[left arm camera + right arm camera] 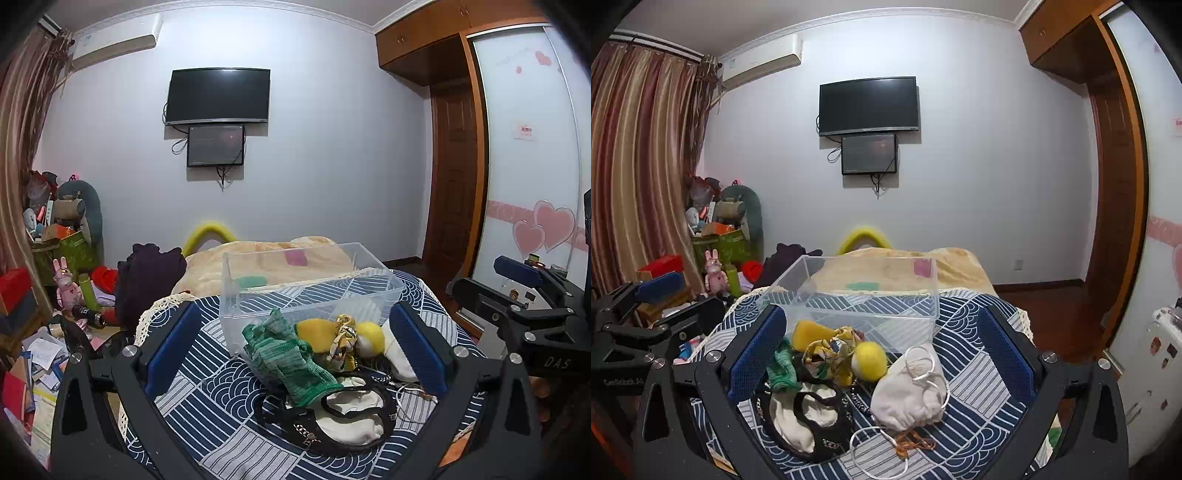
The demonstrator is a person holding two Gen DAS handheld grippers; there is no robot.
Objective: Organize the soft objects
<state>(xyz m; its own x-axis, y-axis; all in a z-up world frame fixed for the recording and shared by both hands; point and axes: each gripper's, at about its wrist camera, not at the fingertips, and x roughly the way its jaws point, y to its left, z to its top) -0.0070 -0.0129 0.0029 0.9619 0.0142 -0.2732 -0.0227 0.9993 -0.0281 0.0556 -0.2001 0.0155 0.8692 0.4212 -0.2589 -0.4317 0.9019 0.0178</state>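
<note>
A pile of soft items lies on a blue-and-white patterned cloth [207, 406] in front of a clear plastic box [295, 280]. The pile holds a green knit glove [295, 362], a yellow-and-white plush [325, 334], a patterned scarf [345, 341], a black-and-cream bag [351, 417] and a white drawstring pouch [912, 391]. My left gripper [295, 347] is open above the pile, its blue pads on either side. My right gripper [882, 354] is open over the same pile. The box [864, 291] looks empty.
The cloth [979, 376] covers a bed with a beige blanket [266, 258] behind the box. A dark garment [147, 280] lies left. Clutter, toys and papers [44, 350] fill the floor at left. A wardrobe [524, 147] and door stand at right. A TV [218, 96] hangs on the wall.
</note>
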